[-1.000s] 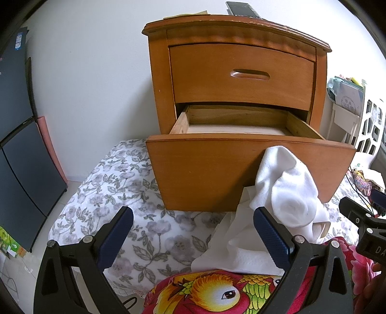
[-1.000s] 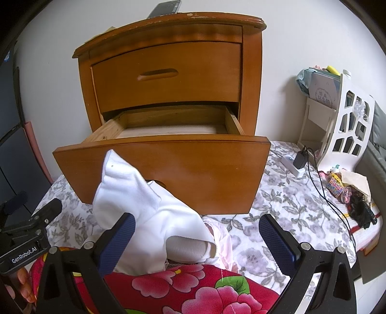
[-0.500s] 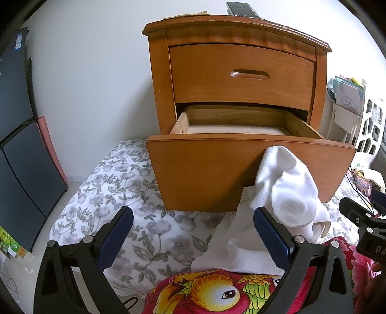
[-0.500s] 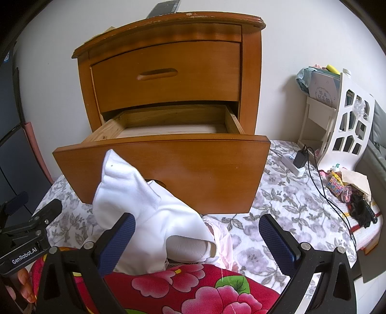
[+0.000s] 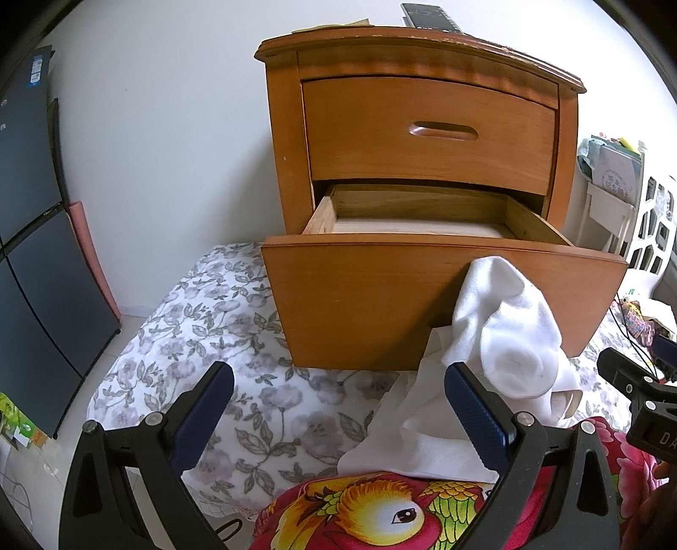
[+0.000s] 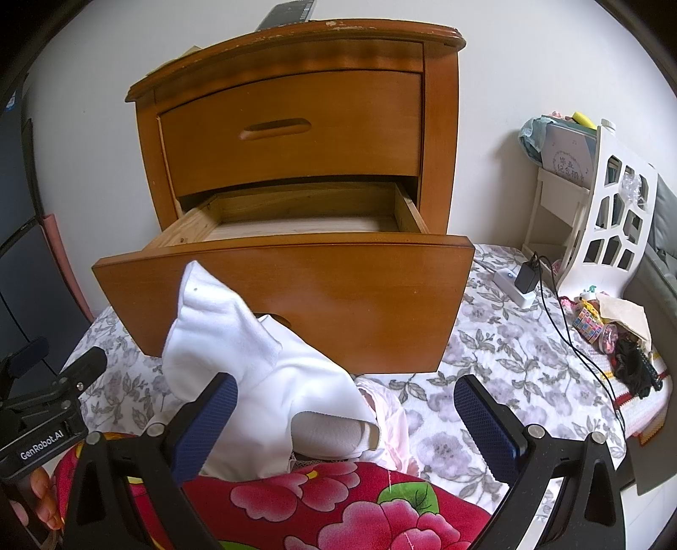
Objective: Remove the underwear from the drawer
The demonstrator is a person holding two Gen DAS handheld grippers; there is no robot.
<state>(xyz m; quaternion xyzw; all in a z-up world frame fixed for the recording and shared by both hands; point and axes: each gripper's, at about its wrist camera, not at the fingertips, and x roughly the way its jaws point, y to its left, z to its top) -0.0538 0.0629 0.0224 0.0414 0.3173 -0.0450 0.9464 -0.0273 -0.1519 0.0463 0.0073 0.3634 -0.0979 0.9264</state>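
A wooden nightstand stands on a floral-sheeted bed, its lower drawer (image 5: pixel 359 304) (image 6: pixel 338 296) pulled out; only bare wood shows inside. A heap of white garments (image 5: pixel 507 330) (image 6: pixel 237 338) lies on the bed against the drawer front, with a pale pink garment (image 6: pixel 391 419) tucked beside it. My left gripper (image 5: pixel 338 406) is open and holds nothing, left of the heap, its right finger (image 5: pixel 478 414) overlapping the white cloth. My right gripper (image 6: pixel 347 423) is open too, its left finger (image 6: pixel 207 423) in front of the heap and the pink garment between its fingers.
A red flowered blanket (image 6: pixel 338 507) with a parrot print (image 5: pixel 381 507) lies at the near edge. A white shelf (image 6: pixel 613 211), a charger with cable (image 6: pixel 524 275) and small clutter (image 6: pixel 613 330) sit at right. Dark panels (image 5: pixel 34 254) stand left. A remote (image 5: pixel 431 17) tops the nightstand.
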